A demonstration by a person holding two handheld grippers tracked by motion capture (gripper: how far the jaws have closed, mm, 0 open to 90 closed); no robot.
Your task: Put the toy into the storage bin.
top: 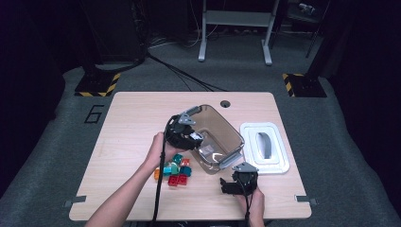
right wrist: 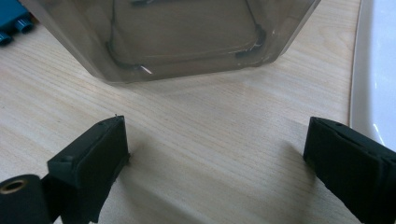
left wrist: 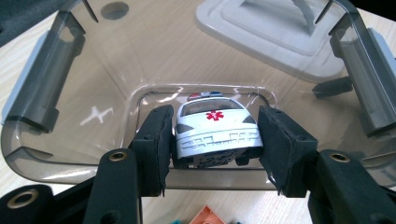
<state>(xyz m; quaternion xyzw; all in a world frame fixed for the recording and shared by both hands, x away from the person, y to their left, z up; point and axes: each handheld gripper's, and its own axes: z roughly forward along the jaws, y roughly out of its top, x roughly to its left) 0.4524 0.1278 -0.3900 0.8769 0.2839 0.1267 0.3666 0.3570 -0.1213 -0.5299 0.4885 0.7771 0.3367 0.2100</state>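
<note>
High view: left gripper reaches into the bin; right gripper rests on the table.
Left gripper view: pads clamp the toy car by its flanks over the bin floor. Probably light, stiff, slick plastic; sides suit gripping.
Right gripper view: jaws wide apart, empty, bin just ahead.
</note>
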